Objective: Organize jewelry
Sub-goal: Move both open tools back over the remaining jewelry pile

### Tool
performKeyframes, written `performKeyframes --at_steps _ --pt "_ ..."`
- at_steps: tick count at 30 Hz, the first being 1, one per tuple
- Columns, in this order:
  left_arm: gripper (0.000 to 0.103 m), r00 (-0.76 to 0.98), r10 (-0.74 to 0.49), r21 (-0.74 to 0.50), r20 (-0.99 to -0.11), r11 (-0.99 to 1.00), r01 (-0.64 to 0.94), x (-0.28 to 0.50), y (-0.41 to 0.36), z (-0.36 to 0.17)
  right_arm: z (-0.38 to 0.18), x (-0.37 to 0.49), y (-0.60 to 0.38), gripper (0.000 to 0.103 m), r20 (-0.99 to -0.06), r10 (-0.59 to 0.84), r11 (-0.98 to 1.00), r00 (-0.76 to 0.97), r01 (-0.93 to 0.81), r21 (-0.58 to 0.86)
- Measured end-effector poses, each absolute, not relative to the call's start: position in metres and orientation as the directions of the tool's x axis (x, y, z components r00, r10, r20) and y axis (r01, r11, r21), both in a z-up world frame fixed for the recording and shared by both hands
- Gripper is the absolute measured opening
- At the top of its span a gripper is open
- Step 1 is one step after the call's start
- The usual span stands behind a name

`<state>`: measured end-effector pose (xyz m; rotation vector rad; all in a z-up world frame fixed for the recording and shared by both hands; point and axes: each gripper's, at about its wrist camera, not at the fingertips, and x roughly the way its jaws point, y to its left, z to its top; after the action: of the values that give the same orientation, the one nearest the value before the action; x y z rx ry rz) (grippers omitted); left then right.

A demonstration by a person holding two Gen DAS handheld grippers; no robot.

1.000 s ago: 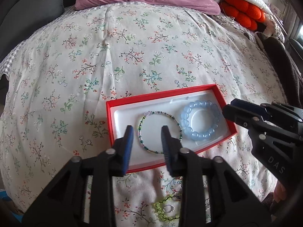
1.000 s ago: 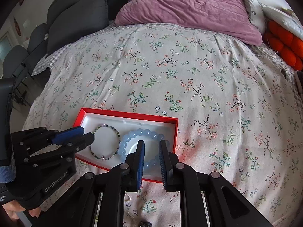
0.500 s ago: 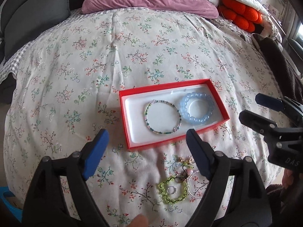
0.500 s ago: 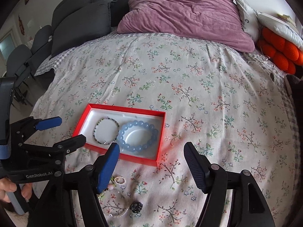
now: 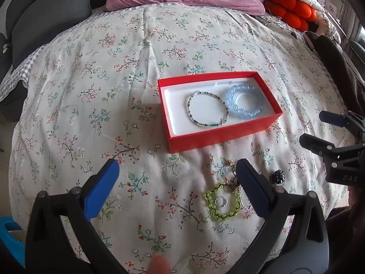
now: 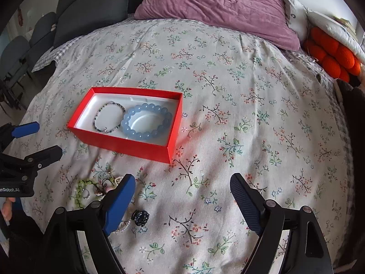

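A red box (image 5: 219, 134) (image 6: 127, 145) with a white lining sits on the floral bedspread. In it lie a thin green beaded bracelet (image 5: 207, 112) (image 6: 109, 119) and a chunky pale blue bead bracelet (image 5: 245, 105) (image 6: 146, 122). Near the bed's front edge lies loose jewelry: a yellow-green bracelet (image 5: 222, 202) (image 6: 83, 193) around a small ring, a pearl strand (image 6: 122, 227), partly hidden, and a small black piece (image 5: 277, 176) (image 6: 141, 218). My left gripper (image 5: 178, 178) is open and empty, short of the box. My right gripper (image 6: 182, 194) is open and empty, right of the loose pile.
A purple pillow (image 6: 216, 6) lies at the head of the bed, dark grey cushions (image 6: 91, 11) to its left and an orange knotted cushion (image 6: 333, 54) at the right. Dark chairs (image 6: 13, 54) stand beyond the bed's left edge.
Both grippers have opened wide and pulled back from the box. The two bracelets stay in the box, and the loose pile near the front edge has come into view.
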<state>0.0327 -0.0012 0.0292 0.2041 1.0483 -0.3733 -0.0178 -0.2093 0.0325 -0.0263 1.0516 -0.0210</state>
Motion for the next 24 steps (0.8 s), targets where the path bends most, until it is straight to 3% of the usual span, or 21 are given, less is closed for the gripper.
performKeyframes --at_steps 24 --pt "0.102 0.331 -0.203 -0.061 -0.921 0.917 0.394 0.016 0.026 -0.006 -0.005 -0.034 -0.19 0.087 -0.93 0.006 0.997 0.366 -0.076 -0.023"
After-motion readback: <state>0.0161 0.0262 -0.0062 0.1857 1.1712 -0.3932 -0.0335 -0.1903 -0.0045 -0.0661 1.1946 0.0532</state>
